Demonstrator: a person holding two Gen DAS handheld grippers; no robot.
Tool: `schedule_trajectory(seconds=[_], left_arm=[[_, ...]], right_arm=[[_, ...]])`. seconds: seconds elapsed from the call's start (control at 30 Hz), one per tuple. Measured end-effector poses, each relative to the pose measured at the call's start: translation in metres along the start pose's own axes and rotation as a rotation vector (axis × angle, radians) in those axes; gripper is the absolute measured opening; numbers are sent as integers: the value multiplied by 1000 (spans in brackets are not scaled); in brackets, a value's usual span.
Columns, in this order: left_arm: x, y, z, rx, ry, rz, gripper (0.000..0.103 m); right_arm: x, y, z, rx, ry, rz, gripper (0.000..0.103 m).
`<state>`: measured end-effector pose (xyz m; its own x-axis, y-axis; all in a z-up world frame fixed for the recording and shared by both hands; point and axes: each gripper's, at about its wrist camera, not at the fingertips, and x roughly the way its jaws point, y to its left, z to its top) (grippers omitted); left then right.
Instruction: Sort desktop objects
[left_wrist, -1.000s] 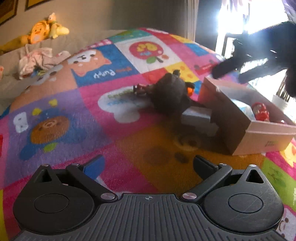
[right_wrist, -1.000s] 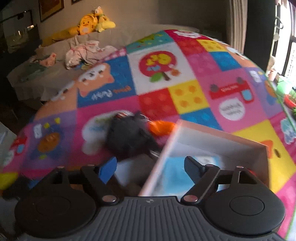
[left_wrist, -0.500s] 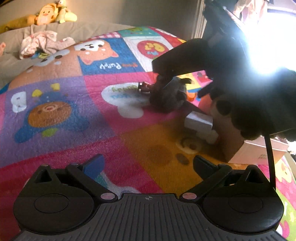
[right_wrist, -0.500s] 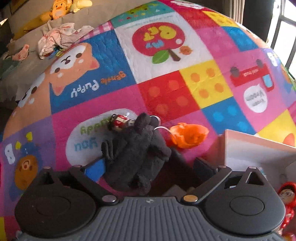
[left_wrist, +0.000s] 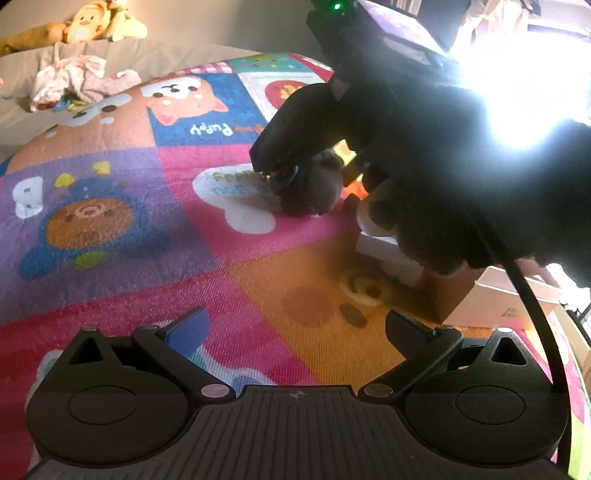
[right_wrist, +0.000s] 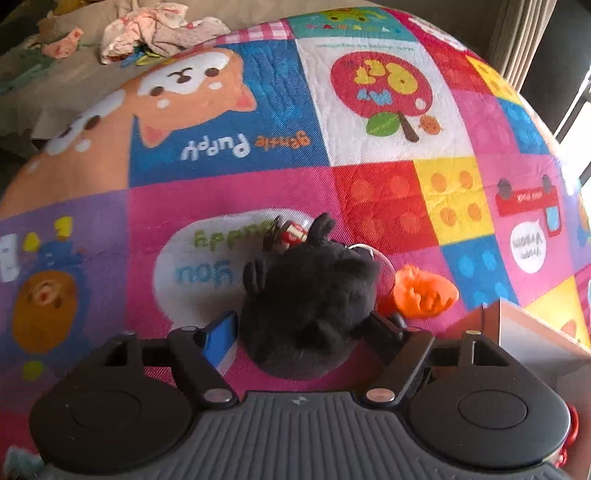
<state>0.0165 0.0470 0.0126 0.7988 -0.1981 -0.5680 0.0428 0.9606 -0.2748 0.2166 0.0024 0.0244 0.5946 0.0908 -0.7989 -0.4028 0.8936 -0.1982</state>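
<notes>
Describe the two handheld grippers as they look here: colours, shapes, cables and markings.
Both are black plastic: a ribbed grey-black deck, two round discs, silver pivot screws and angled finger links. On each, the left gripper and the right gripper, one pad is blue, the other black. In the left wrist view, the right unit shows a green light and a black cable.

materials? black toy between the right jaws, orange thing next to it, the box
Black toy: plush, matte fuzzy pile, soft edges, with a small metal-looking ring. The right gripper is closing around it.
Orange thing: likely soft plastic or rubber, smooth, slightly glossy, crumpled; not certain.
Box: cardboard by the look, flat matte brown wall, straight cut edge.
</notes>
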Motion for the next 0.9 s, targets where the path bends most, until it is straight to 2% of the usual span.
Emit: schedule_trajectory(seconds=[0.07, 0.23, 0.4, 0.57, 0.7, 0.9], left_arm=[[0, 0, 0, 0, -1, -1, 103], [-1, 2, 0, -9, -1, -14, 103], [0, 2, 1, -12, 0, -16, 103], [1, 0, 1, 4, 5, -4, 103], [3, -3, 1, 28, 15, 15, 103], [6, -9, 1, 63, 34, 42, 103]], right_arm=[[-4, -2, 1, -10, -6, 15, 68], [-47, -31, -18, 60, -9, 140, 67], [-119, -63, -68, 72, -79, 210, 67], [-179, -85, -126, 34, -160, 222, 67], [-188, -92, -171, -8, -163, 229, 67], [-165, -101, -218, 24, -169, 267, 68]])
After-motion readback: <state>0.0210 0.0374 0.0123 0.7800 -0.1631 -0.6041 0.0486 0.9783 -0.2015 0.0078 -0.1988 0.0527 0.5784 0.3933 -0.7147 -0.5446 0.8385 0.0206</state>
